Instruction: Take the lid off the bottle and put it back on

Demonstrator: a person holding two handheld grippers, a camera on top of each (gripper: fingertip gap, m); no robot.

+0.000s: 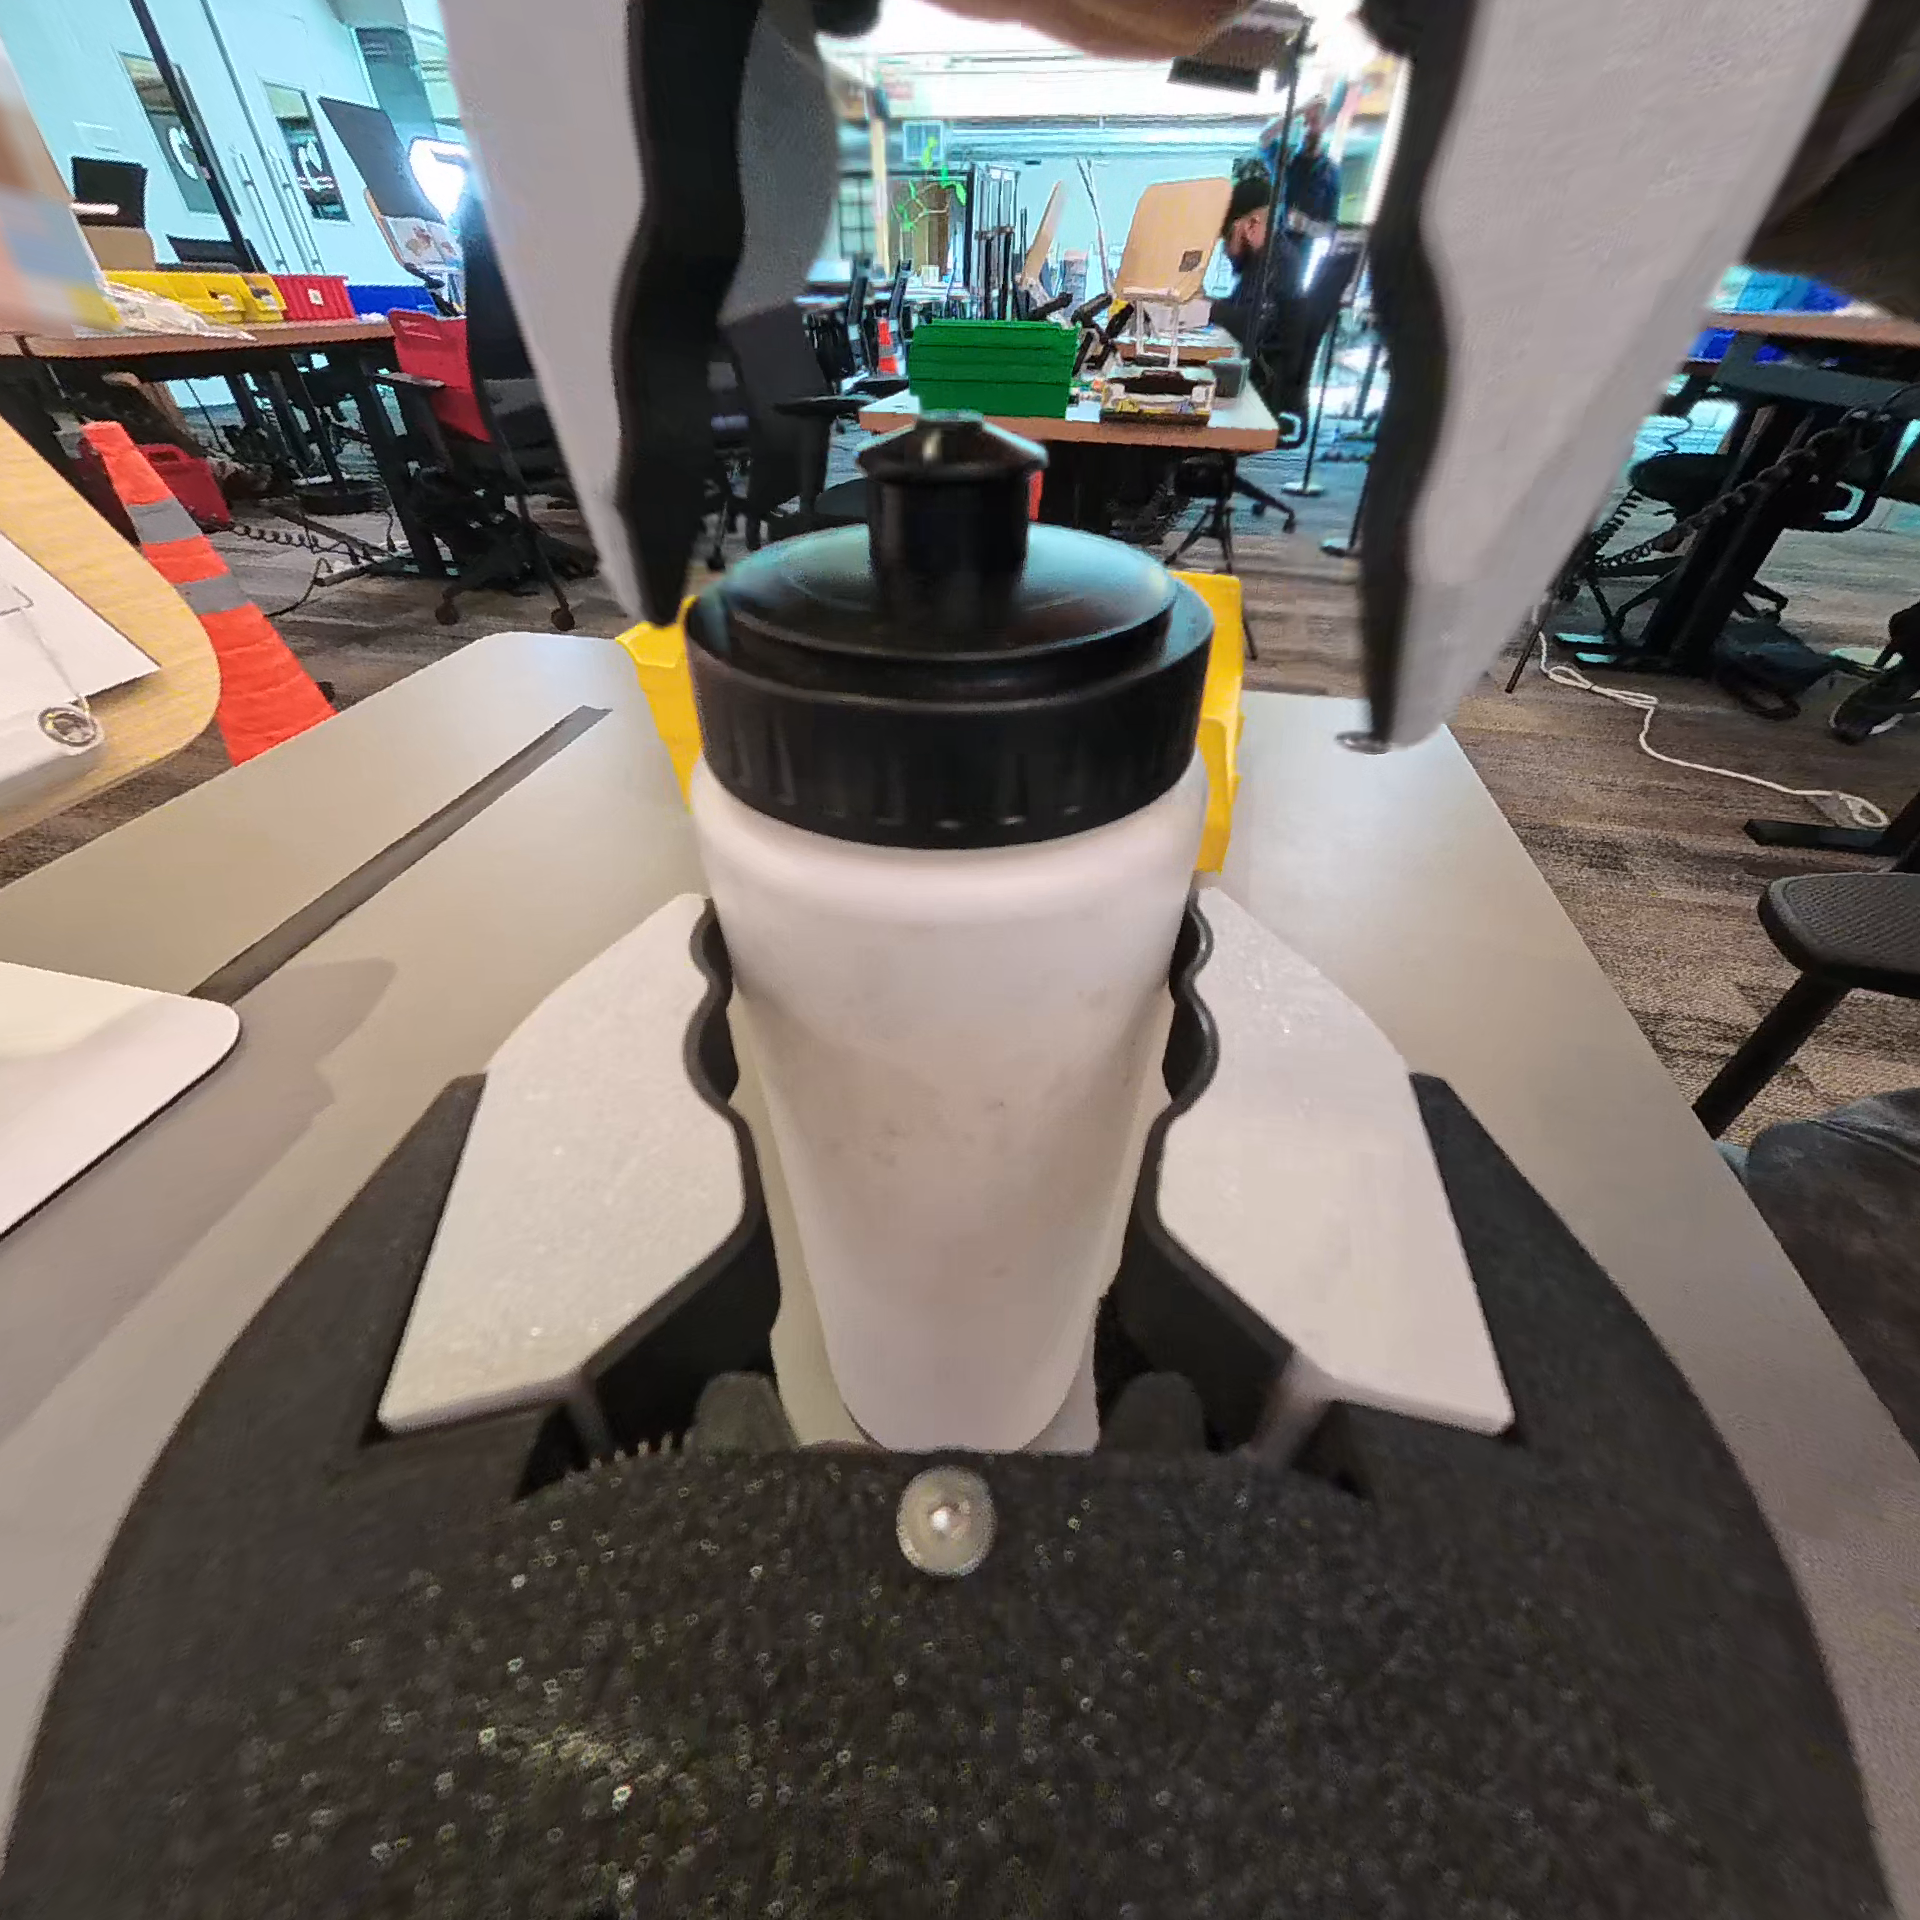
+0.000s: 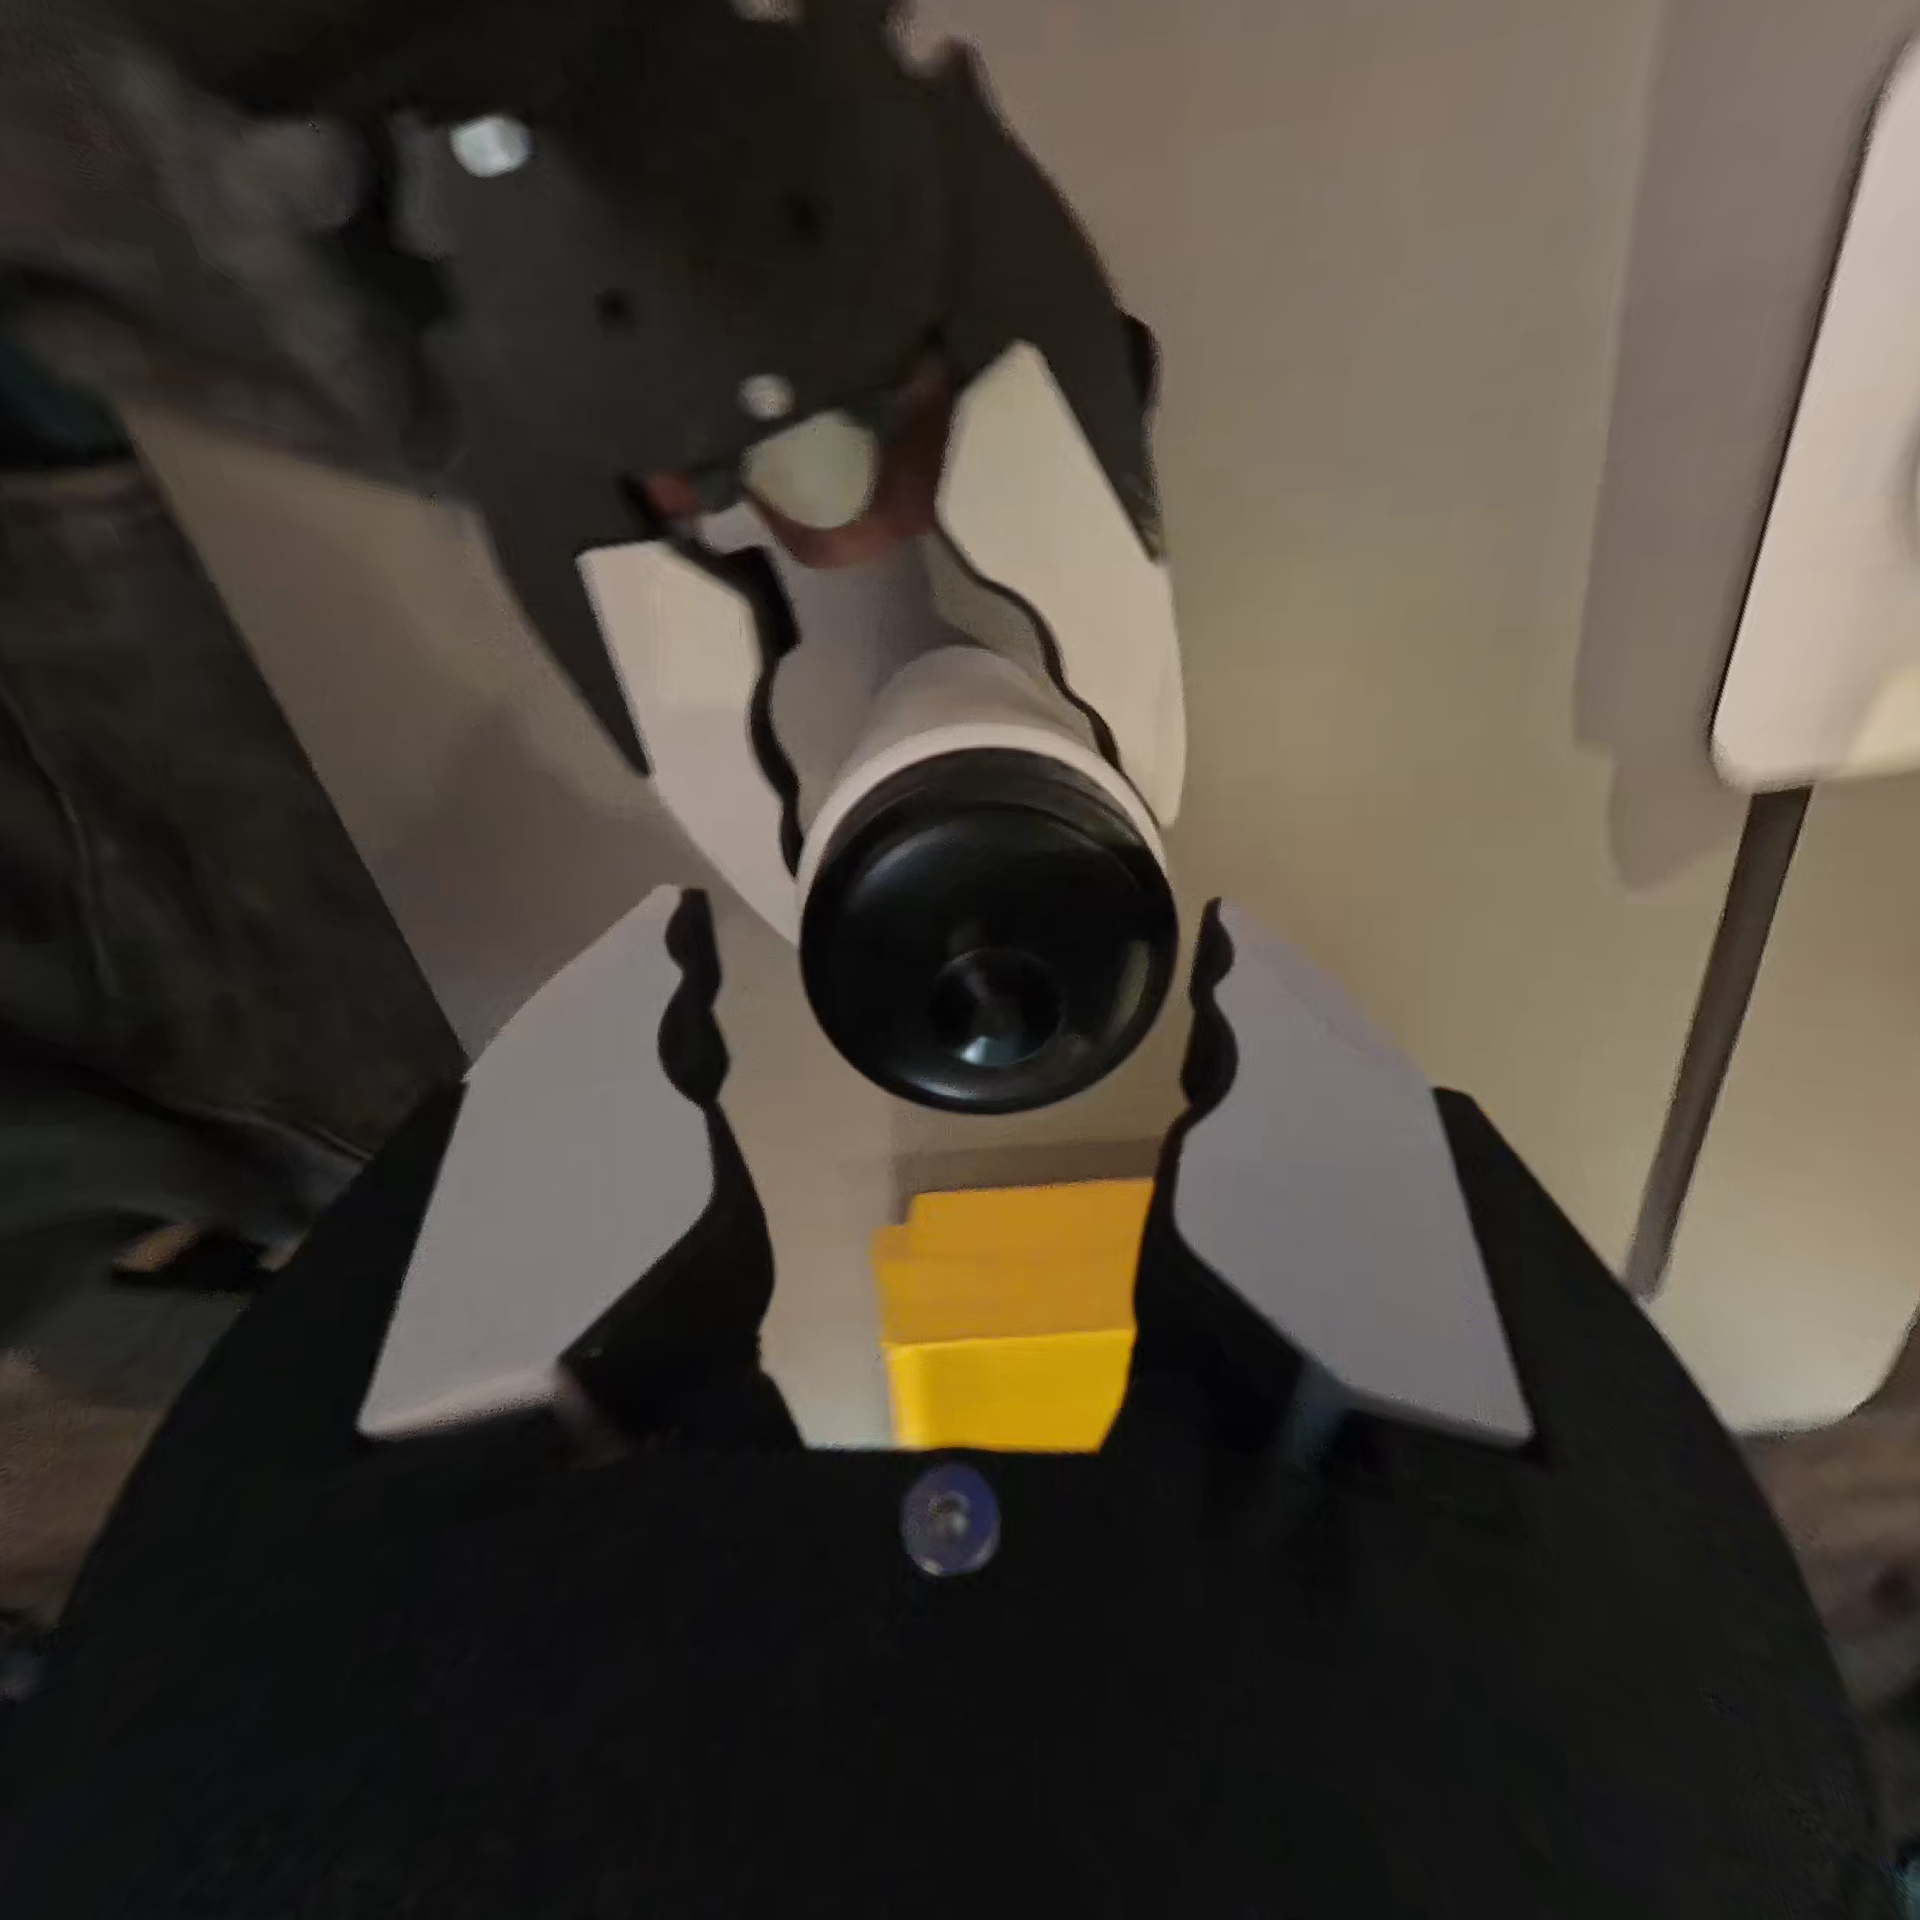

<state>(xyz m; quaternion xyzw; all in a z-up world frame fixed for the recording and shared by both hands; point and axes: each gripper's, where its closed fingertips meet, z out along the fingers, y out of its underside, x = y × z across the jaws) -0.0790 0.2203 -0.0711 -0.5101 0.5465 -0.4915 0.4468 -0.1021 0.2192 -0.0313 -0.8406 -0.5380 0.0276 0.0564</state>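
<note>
A white bottle (image 1: 951, 1091) with a black ribbed lid (image 1: 945, 707) and spout stands upright over a grey table (image 1: 1455, 987). My left gripper (image 1: 951, 920) is shut on the bottle's body below the lid. My right gripper (image 1: 1018, 665) comes down from above, open, one finger on each side of the lid with gaps. In the right wrist view I look down on the lid (image 2: 987, 987), which sits on the bottle (image 2: 966, 707) between my open right gripper (image 2: 951, 914) fingers. The left gripper (image 2: 971, 852) holds the bottle beyond.
A yellow block (image 1: 1221, 727) stands on the table just behind the bottle and shows in the right wrist view (image 2: 1008, 1330). A white board (image 1: 94, 1081) lies at the left. An orange cone (image 1: 218, 613) and a black chair (image 1: 1839, 935) flank the table.
</note>
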